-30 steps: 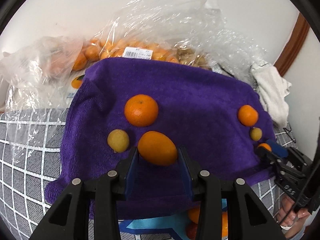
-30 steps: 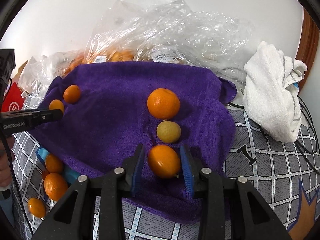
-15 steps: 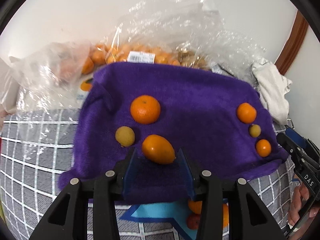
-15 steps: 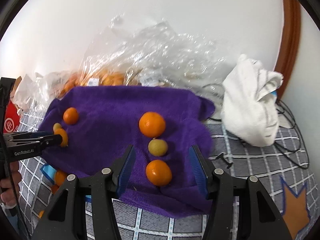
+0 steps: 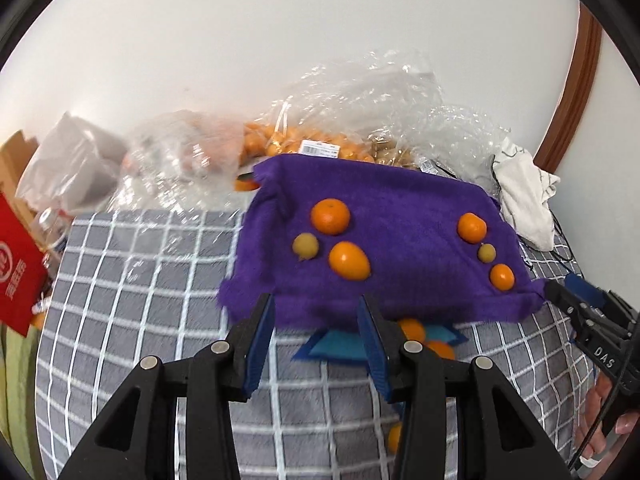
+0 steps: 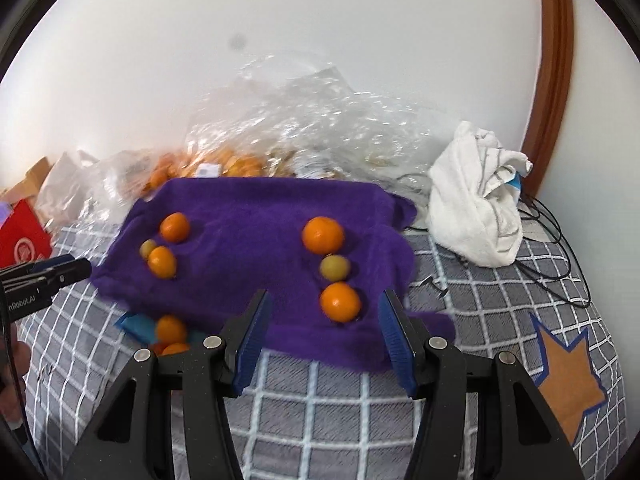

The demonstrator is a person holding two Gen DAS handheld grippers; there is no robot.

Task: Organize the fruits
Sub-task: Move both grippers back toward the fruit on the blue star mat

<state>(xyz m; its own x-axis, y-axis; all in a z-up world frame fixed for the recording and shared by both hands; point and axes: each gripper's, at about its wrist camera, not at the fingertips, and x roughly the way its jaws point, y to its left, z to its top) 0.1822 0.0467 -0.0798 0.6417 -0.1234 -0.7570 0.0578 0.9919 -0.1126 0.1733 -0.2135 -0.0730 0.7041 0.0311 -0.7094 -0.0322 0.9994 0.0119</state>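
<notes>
**A:** What took up most of the scene?

**B:** A grey checked blanket, with a purple towel laid over its far half. Behind the towel were crumpled clear plastic bags; small orange fruit showed through them, too blurred to count. A white cloth sat bunched beside the towel's right end, and a red box was cut off at the left edge.

**B:** And the fruit on the towel?

**A:** Two groups of three, well apart. In the left wrist view, the left group was a large orange, an oval orange and a yellowish fruit. The right group ran in a line: a small orange, a greenish fruit and another orange.

**B:** Anything half hidden?

**A:** Loose oranges lay on a blue patch at the towel's near edge, partly behind a finger, so I couldn't count them.

**B:** The grippers?

**A:** The left gripper had its jaws spread apart with nothing between them, just short of the towel's near edge. The right gripper was spread wider, also holding nothing, with the nearest orange lying ahead between its fingers, untouched.
</notes>
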